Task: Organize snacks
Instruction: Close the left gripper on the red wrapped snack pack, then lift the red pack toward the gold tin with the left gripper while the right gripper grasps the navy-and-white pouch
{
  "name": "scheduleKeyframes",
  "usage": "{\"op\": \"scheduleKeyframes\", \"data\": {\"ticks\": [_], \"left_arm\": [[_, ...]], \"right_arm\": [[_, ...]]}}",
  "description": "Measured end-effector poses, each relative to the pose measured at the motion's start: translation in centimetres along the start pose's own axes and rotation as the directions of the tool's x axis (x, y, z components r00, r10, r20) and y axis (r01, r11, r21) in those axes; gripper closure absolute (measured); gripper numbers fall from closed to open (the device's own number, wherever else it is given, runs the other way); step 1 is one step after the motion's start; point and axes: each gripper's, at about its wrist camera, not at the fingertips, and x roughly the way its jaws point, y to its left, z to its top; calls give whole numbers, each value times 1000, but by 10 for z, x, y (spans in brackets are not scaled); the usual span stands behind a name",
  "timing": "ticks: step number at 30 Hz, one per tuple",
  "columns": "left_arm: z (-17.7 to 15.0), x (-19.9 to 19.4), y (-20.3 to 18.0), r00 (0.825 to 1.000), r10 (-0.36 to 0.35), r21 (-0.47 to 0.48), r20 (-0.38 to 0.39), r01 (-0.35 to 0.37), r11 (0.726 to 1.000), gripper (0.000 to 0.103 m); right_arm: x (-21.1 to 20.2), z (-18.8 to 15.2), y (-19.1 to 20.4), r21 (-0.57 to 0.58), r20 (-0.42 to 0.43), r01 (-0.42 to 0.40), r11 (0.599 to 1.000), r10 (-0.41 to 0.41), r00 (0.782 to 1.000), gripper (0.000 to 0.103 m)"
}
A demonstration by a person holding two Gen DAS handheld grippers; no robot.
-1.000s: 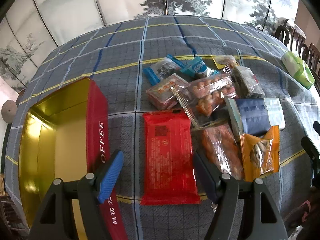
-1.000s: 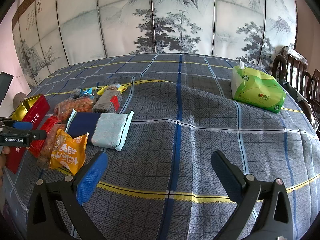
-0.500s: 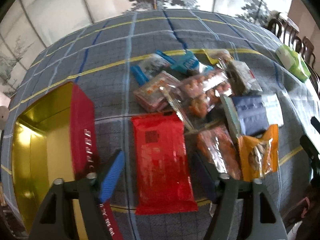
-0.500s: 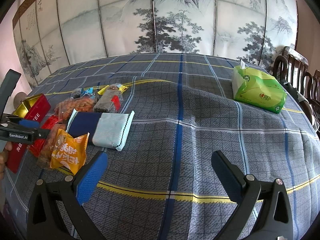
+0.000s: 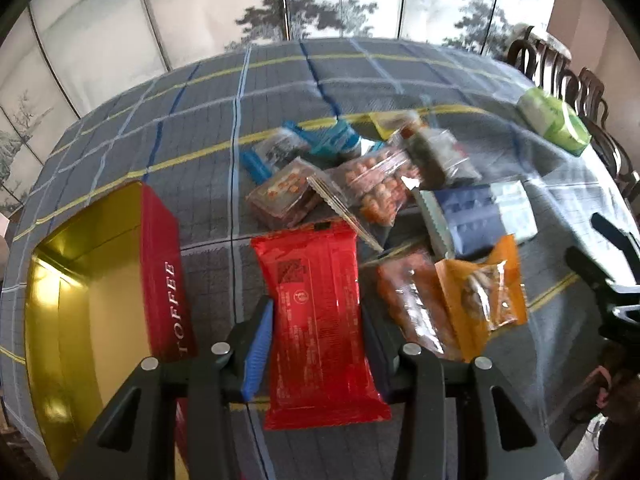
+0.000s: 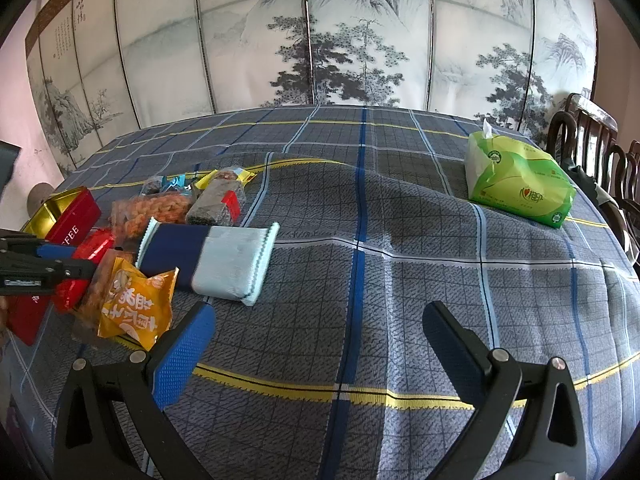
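A red snack packet (image 5: 316, 300) lies lengthwise between the fingers of my left gripper (image 5: 316, 320). The jaws are closing and both pads touch its long edges. Left of it stands an open red tin (image 5: 162, 280) marked TOFFEE with a gold inside. In the right wrist view the left gripper (image 6: 40, 268) shows at the left edge, over the red packet (image 6: 94, 246). My right gripper (image 6: 318, 316) hangs open over bare tablecloth with nothing between its fingers.
A heap of snack bags lies right of the red packet: an orange bag (image 5: 480, 292), a navy and pale blue pack (image 5: 480, 208), a clear bag of nuts (image 5: 376, 188). A green tissue pack (image 6: 520, 184) sits far right near wooden chairs (image 6: 592, 140). A painted screen (image 6: 340, 40) stands behind.
The left gripper's fingers have come together from wide apart onto the sides of the red packet, and its view has tipped a little. The right gripper has stayed put.
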Motion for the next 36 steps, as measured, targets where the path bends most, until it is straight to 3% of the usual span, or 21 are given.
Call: {"op": "scheduleKeyframes", "data": {"ticks": [11, 16, 18, 24, 28, 33, 36], "left_arm": [[-9, -42, 4, 998, 8, -64, 56, -4, 998, 60], [-15, -63, 7, 996, -20, -83, 82, 27, 996, 60], [-18, -69, 7, 996, -27, -84, 83, 34, 996, 60], [-21, -82, 4, 995, -36, -76, 98, 43, 996, 60], [-23, -87, 1, 994, -44, -67, 102, 51, 996, 60], [-25, -91, 1, 993, -46, -61, 105, 52, 997, 60], [-26, -90, 4, 994, -48, -68, 97, 55, 996, 60]], "right_arm": [[4, 5, 2, -10, 11, -26, 1000, 26, 1000, 0], [-12, 0, 14, -97, 35, -219, 971, 224, 974, 0], [-15, 1, 18, -128, 21, -256, 958, 261, 965, 0], [10, 26, 9, -64, -41, -243, 968, 240, 970, 0], [41, 36, 16, -74, -117, -174, 982, 165, 979, 0], [55, 46, 25, -52, -136, -181, 982, 172, 976, 0], [66, 50, 35, -97, -173, -163, 982, 145, 974, 0]]}}
